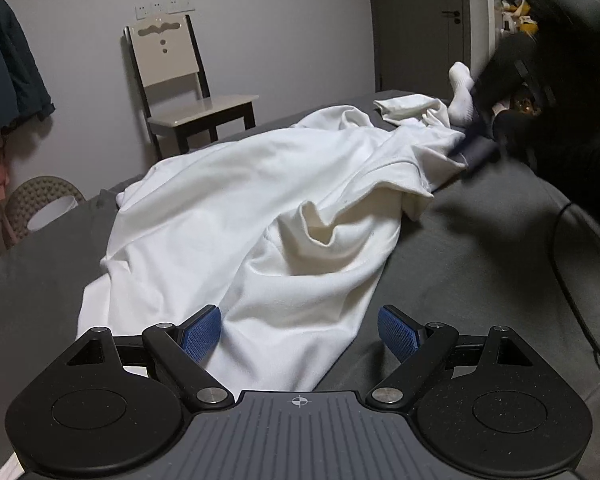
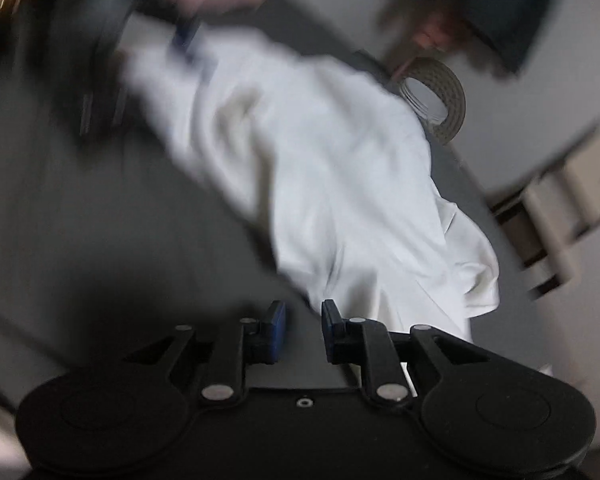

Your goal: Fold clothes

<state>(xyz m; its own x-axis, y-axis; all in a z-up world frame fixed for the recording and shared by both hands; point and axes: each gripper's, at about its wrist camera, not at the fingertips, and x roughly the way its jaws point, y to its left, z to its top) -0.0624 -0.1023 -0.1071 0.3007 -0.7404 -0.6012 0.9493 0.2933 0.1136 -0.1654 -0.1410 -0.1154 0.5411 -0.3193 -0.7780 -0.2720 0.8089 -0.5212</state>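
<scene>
A crumpled white garment (image 1: 240,208) lies lengthwise on a grey bed (image 1: 460,260). My left gripper (image 1: 300,334) is open, and the garment's near hem lies between its blue pads (image 1: 202,336). At the garment's far end is the right gripper's dark, blurred body (image 1: 532,92). The right wrist view is motion-blurred. In it my right gripper (image 2: 303,326) stands narrowly open over bare bed (image 2: 100,220) with nothing between its fingers. The white garment (image 2: 340,160) starts just beyond its tips. The left gripper (image 2: 100,60) shows as a dark blur at the garment's other end.
A person's white-socked foot (image 1: 462,92) rests on the bed by the garment's far end. A black cable (image 1: 572,280) runs across the bed's right side. A chair (image 1: 188,92), a round woven bin (image 1: 44,208) and hanging jackets (image 1: 8,68) stand along the wall, beside a closed door (image 1: 420,24).
</scene>
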